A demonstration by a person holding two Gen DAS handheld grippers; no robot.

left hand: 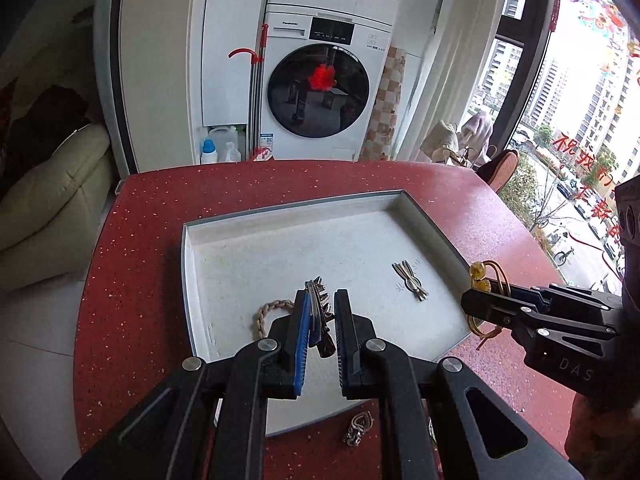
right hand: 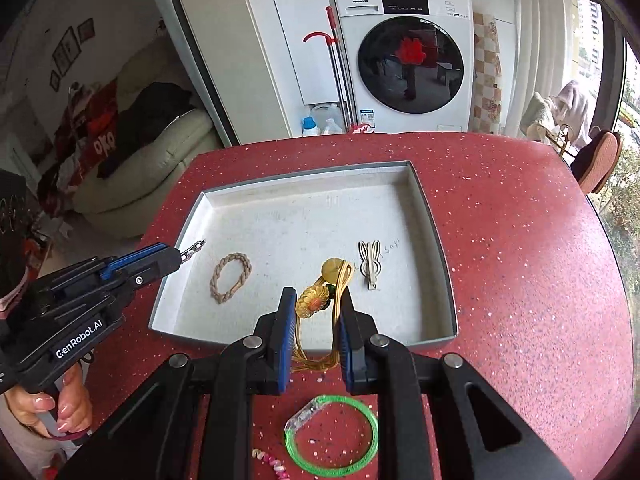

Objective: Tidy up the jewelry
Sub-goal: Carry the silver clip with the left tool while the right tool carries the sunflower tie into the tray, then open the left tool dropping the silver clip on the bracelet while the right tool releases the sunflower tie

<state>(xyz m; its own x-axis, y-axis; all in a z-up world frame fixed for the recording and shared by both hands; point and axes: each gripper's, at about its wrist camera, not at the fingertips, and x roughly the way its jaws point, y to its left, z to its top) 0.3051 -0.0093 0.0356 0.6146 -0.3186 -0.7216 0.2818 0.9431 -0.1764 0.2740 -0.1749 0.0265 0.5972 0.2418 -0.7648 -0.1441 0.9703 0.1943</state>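
Note:
A shallow white tray (left hand: 280, 216) (right hand: 304, 188) lies on the red table. In it are a braided rope bracelet (right hand: 230, 277) (left hand: 266, 314) and a white rabbit hair clip (right hand: 370, 266) (left hand: 410, 280). My left gripper (left hand: 320, 320) (right hand: 176, 258) holds a silver chain piece (left hand: 320, 304) (right hand: 193, 249) between its jaws, over the tray's left part. My right gripper (right hand: 318, 312) (left hand: 476, 300) holds a gold cord ornament with a yellow flower and bead (right hand: 316, 300) (left hand: 486, 280) over the tray's near edge.
On the table in front of the tray lie a green bangle (right hand: 332, 434), a pink and white spiral piece (right hand: 272, 462) and a silver chain heap (left hand: 358, 430). Washing machine (left hand: 320, 92) and sofa (left hand: 52, 196) stand beyond the table.

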